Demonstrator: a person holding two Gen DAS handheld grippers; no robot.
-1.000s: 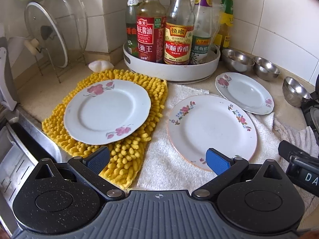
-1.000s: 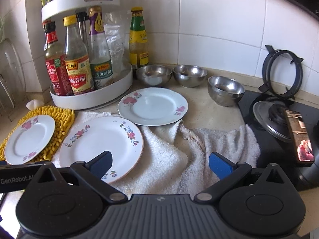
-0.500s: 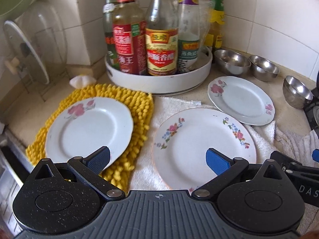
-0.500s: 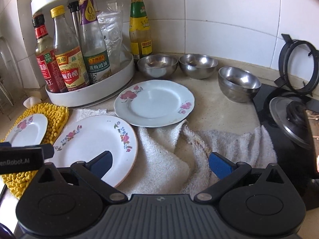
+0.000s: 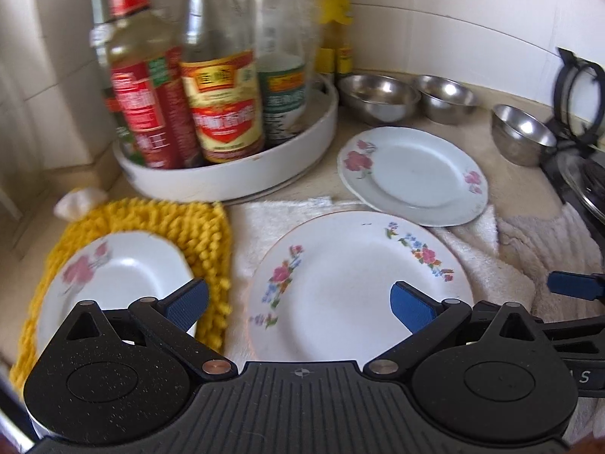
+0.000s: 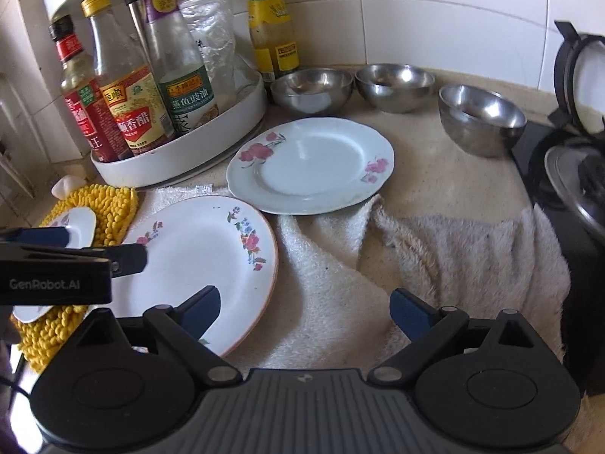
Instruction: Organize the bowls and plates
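Three flowered white plates lie on the counter. A large plate [image 5: 351, 283] [image 6: 200, 261] rests on a white towel [image 6: 435, 257], a small plate [image 5: 113, 280] on a yellow mat [image 5: 181, 227], and a pale blue plate [image 5: 414, 176] [image 6: 312, 164] farther back. Three steel bowls [image 5: 380, 94] [image 5: 446, 94] [image 5: 523, 134] stand by the wall, also in the right wrist view [image 6: 312, 89] [image 6: 395, 85] [image 6: 482, 119]. My left gripper [image 5: 298, 304] is open over the large plate's near rim. My right gripper [image 6: 304, 308] is open over the towel, just right of that plate.
A white round tray [image 5: 234, 174] of sauce bottles [image 5: 223, 106] stands at the back left by the tiled wall. A black gas stove with a pot ring [image 6: 574, 87] lies at the right. The left gripper's body [image 6: 56, 265] crosses the left edge of the right wrist view.
The left gripper has swung right, from the small plate toward the large plate. The right gripper has moved forward and closer to the plates and bowls. Both stay open.
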